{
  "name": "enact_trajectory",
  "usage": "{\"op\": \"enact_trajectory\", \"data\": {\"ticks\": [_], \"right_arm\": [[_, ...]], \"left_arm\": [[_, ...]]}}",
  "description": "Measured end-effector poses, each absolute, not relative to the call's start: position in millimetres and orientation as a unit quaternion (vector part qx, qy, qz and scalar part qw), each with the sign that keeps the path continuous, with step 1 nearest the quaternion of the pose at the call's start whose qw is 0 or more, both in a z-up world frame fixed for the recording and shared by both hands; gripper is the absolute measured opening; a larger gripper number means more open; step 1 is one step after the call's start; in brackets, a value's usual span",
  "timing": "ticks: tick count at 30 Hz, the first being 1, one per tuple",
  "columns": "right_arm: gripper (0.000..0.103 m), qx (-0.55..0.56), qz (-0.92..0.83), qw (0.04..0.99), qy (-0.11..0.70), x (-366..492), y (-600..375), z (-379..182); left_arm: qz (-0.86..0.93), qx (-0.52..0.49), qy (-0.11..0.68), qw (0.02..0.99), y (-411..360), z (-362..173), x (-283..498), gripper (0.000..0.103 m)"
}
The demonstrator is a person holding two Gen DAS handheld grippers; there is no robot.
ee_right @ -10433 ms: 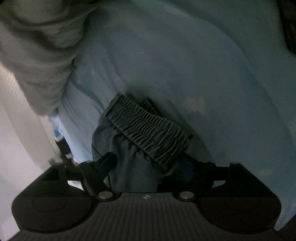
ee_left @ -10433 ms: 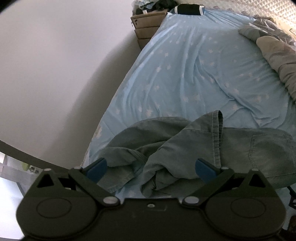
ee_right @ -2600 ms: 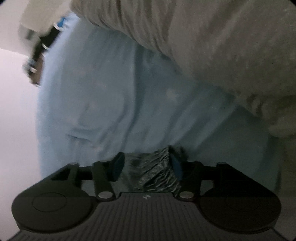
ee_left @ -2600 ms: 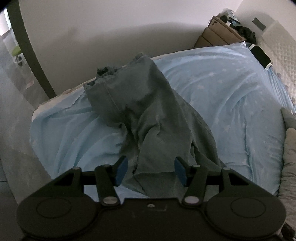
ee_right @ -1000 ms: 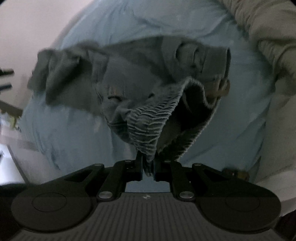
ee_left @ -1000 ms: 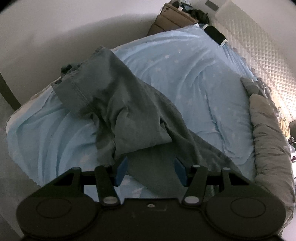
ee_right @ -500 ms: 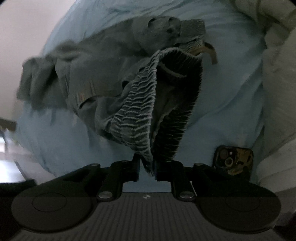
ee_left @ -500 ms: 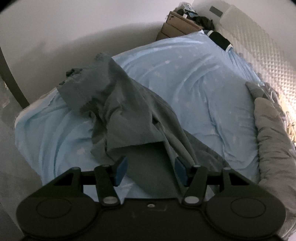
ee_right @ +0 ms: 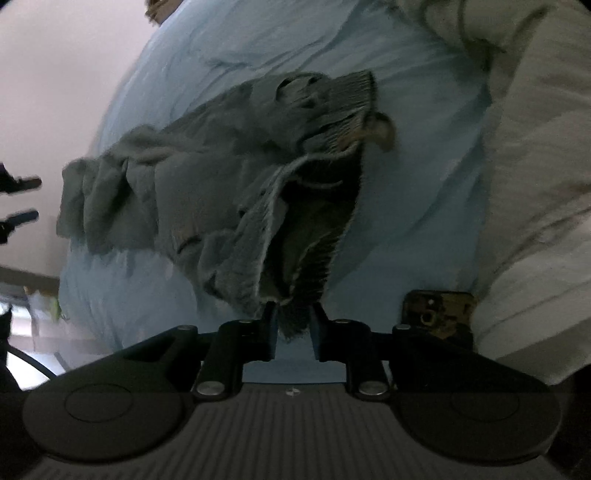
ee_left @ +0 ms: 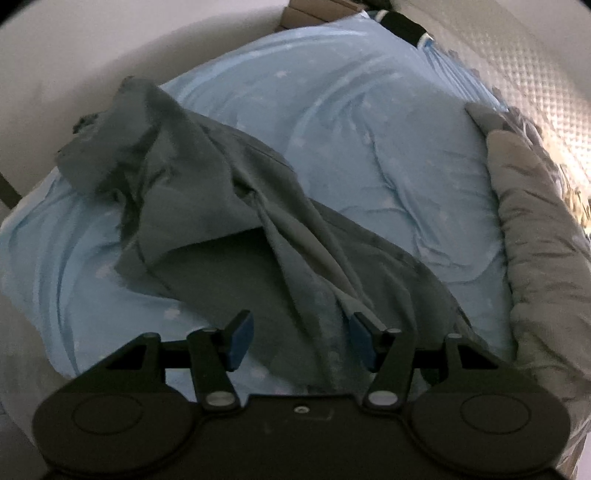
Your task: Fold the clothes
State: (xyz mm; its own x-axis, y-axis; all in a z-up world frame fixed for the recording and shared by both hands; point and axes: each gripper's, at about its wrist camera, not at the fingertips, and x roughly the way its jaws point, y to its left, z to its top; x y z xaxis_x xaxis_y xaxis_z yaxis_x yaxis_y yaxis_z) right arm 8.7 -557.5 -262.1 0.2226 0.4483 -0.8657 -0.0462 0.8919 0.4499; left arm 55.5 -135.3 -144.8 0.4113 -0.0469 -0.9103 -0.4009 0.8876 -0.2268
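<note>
Right wrist view showed your right gripper [ee_right: 294,325] with jaws just easing apart around the trousers' [ee_right: 229,177] waistband to lay them on the bed [ee_right: 417,206], while your left gripper [ee_left: 301,341] stood released above the fabric.

Left wrist view: trousers [ee_left: 229,206] lie on the bed sheet [ee_left: 369,122], running from upper left to bottom centre; blanket [ee_left: 539,236] along the right edge, pillow [ee_left: 404,24] at the top. Right wrist view: trousers [ee_right: 207,184] at centre on the sheet [ee_right: 406,221], phone [ee_right: 437,310] at lower right beside the blanket [ee_right: 535,184].
</note>
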Motion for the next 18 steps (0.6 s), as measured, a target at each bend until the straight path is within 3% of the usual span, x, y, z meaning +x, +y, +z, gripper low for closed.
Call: {"op": "enact_trajectory", "data": {"ticks": [6, 13, 14, 16, 17, 18], "right_arm": [[0.05, 0.222, 0.147, 0.763, 0.589, 25.4, -569.5, -263.4], [0.054, 0.266, 0.165, 0.742, 0.593, 51.4, -552.0, -282.8], [0.053, 0.271, 0.165, 0.738, 0.595, 54.4, -547.6, -287.4], [0.032, 0.281, 0.164, 0.731, 0.6, 59.6, -539.6, -295.6], [0.014, 0.287, 0.162, 0.729, 0.6, 59.8, -538.1, -296.6], [0.007, 0.293, 0.16, 0.726, 0.601, 59.9, -536.6, -297.6]], "left_arm": [[0.112, -0.188, 0.55, 0.806, -152.3, -149.4, 58.7, 0.058], [0.104, -0.205, 0.559, 0.797, -157.4, -157.8, 55.1, 0.062], [0.102, -0.215, 0.56, 0.794, -156.5, -161.2, 54.1, 0.062], [0.096, -0.237, 0.564, 0.785, -154.5, -170.6, 52.3, 0.062], [0.093, -0.249, 0.566, 0.78, -154.2, -175.7, 51.9, 0.062], [0.089, -0.262, 0.567, 0.776, -154.1, -180.9, 51.5, 0.062]]}}
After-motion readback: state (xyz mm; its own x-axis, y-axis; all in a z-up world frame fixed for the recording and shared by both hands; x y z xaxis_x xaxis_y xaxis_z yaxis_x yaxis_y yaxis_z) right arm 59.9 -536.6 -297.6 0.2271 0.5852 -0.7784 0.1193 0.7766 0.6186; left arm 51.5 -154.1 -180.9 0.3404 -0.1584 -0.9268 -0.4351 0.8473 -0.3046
